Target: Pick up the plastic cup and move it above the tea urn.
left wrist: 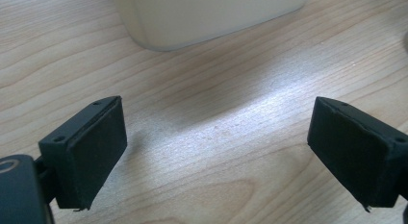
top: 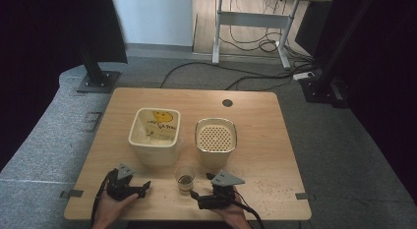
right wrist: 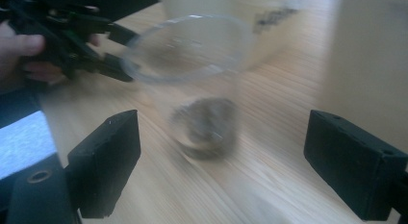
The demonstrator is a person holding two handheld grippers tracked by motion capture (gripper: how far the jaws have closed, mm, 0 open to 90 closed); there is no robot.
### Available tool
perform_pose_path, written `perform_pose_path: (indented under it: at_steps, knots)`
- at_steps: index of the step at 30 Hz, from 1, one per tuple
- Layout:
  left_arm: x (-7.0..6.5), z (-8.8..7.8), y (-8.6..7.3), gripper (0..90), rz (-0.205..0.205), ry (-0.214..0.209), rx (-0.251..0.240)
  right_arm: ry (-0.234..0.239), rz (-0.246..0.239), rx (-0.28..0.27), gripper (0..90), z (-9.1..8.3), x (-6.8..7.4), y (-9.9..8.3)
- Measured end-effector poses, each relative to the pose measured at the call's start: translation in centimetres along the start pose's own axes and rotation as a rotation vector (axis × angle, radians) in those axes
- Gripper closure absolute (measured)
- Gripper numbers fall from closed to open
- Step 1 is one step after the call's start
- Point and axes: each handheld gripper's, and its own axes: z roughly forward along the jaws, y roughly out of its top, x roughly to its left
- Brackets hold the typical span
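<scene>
The right hand-held gripper (right wrist: 221, 156) is standing wide open, empty, facing a blurred clear cup (right wrist: 192, 84) holding something dark and indistinct; the left hand-held gripper (left wrist: 216, 152) is gaping over bare desk (left wrist: 207, 132).

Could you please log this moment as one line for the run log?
right gripper: open, facing clear cup, not gripping | left gripper: open, empty | cup: upright on table, dark bits inside

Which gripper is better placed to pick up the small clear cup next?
Right, probably. The right gripper points at the clear cup, and in its own view the cup stands just ahead between open fingers. The left gripper is farther off, open over bare table.
</scene>
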Motion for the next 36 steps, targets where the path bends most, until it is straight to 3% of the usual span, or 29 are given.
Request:
perform_pose_path:
  at_steps: [2, 3, 7, 8, 11, 15, 21, 22, 23, 26, 27, 36]
  knots:
    - [0.0, 0.0, 0.0, 6.7, -0.001, 0.001, 0.0, 0.006, -0.015, 0.004, 13.1, 0.7, 0.3, 0.2]
    - [0.0, 0.0, 0.0, 6.7, -0.002, 0.002, 0.0, 0.002, -0.043, 0.013, 13.8, 2.1, 0.7, 0.5]
    - [0.2, 0.1, -0.1, 7.0, -0.006, 0.004, 0.004, 0.007, -0.041, 0.01, 17.4, 3.9, 0.7, 0.9]
    - [0.3, 0.1, -0.2, 7.0, -0.011, 0.004, 0.006, 0.0, -0.064, 0.014, 22.9, 4.7, 0.9, 1.0]
    - [0.5, 0.1, -0.2, 7.2, -0.015, 0.002, 0.01, -0.013, -0.092, -0.008, 30.1, 5.3, 1.1, 1.1]
    - [0.5, 0.1, -0.3, 7.2, -0.015, 0.002, 0.011, -0.013, -0.101, -0.004, 33.3, 5.0, 0.9, 1.1]
    - [0.5, 0.1, -0.3, 7.7, -0.016, -0.001, 0.011, -0.003, -0.075, -0.086, 34.5, 1.3, 0.2, 2.0]
    - [0.5, 0.1, -0.3, 7.7, -0.016, -0.001, 0.011, -0.003, -0.075, -0.086, 34.5, 1.3, 0.2, 2.0]
    - [0.5, 0.1, -0.3, 7.8, -0.016, -0.001, 0.012, -0.011, -0.067, -0.114, 34.6, -0.2, -0.1, 2.5]
    - [0.5, 0.2, -0.3, 7.8, -0.018, -0.005, 0.015, -0.022, -0.059, -0.141, 34.8, -1.6, -0.5, 3.0]
    - [0.6, 0.2, -0.3, 7.9, -0.02, -0.006, 0.018, -0.031, -0.05, -0.17, 35.0, -2.9, -0.9, 3.5]
    - [0.8, 0.3, -0.4, 7.9, -0.023, -0.011, 0.025, -0.069, -0.028, -0.281, 35.3, -7.0, -2.6, 5.7]
